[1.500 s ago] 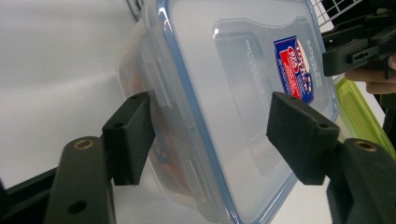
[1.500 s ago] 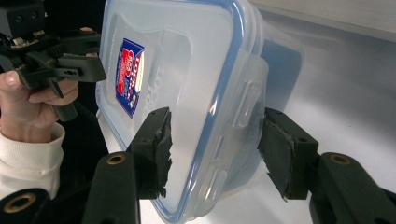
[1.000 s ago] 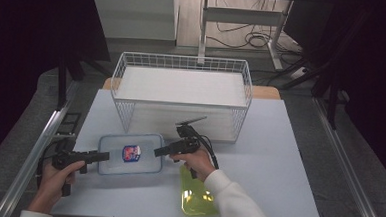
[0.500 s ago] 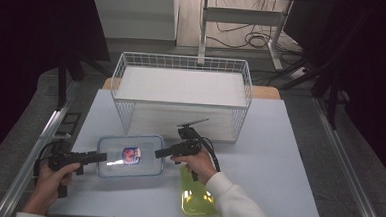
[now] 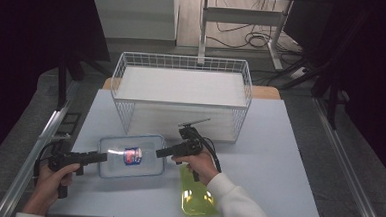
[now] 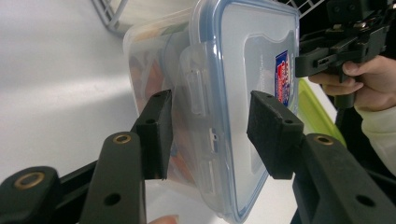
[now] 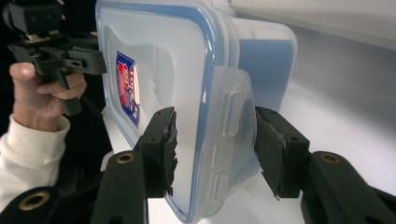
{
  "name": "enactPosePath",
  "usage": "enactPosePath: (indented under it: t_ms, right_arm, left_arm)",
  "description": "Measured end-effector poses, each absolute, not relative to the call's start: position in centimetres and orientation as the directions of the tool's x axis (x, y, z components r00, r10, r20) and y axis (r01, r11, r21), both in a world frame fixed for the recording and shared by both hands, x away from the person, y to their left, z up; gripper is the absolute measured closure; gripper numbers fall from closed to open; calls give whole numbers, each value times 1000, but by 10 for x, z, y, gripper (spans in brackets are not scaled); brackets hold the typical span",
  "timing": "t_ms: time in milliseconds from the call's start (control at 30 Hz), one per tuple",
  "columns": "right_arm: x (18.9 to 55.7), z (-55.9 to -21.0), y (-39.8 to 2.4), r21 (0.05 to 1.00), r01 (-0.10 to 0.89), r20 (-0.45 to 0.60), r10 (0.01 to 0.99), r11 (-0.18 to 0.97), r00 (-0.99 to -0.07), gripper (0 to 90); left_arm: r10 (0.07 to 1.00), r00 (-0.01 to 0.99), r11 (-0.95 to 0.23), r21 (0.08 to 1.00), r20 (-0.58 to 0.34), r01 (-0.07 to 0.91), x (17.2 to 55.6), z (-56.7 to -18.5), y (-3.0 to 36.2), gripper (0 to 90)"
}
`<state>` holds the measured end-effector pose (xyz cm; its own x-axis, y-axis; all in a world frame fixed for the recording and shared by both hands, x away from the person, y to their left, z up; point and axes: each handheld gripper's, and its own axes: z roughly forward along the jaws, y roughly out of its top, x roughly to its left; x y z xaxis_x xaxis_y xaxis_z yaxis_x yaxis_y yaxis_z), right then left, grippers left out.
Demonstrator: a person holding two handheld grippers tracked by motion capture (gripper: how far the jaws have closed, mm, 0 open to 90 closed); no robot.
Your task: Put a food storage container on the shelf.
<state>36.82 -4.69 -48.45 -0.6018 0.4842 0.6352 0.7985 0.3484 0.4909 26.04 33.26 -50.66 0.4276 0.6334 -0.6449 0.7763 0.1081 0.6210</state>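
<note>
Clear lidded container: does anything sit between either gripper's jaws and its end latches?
Nothing visible does. The left gripper straddles one end of the clear lidded container, jaws having just been closing, and the right gripper straddles the other. Each end latch sits directly between the pads.

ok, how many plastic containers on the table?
2. A clear rectangular plastic box with a blue-rimmed lid lies front left, between the two grippers. A translucent yellow-green plastic container sits at the front edge, partly under the white sleeve. More could be hidden there.
</note>
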Motion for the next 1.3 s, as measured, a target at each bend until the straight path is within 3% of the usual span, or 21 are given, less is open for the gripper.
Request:
enactPosePath:
  t_ms: [267,733,1300]
  right_arm:
    - [363,-466,-52,533,775,614,475,340,-631,520]
    - [346,-424,-85,628,717,554,473,301,-685,519]
    - [345,-366,-131,712,658,480,514,245,-711,515]
  left_arm:
    - [621,445,118,638,-645,760,256,-497,329,519]
    - [629,516,76,706,-582,704,257,-448,298,519]
    - [611,605,9,770,-510,638,286,-388,256,518]
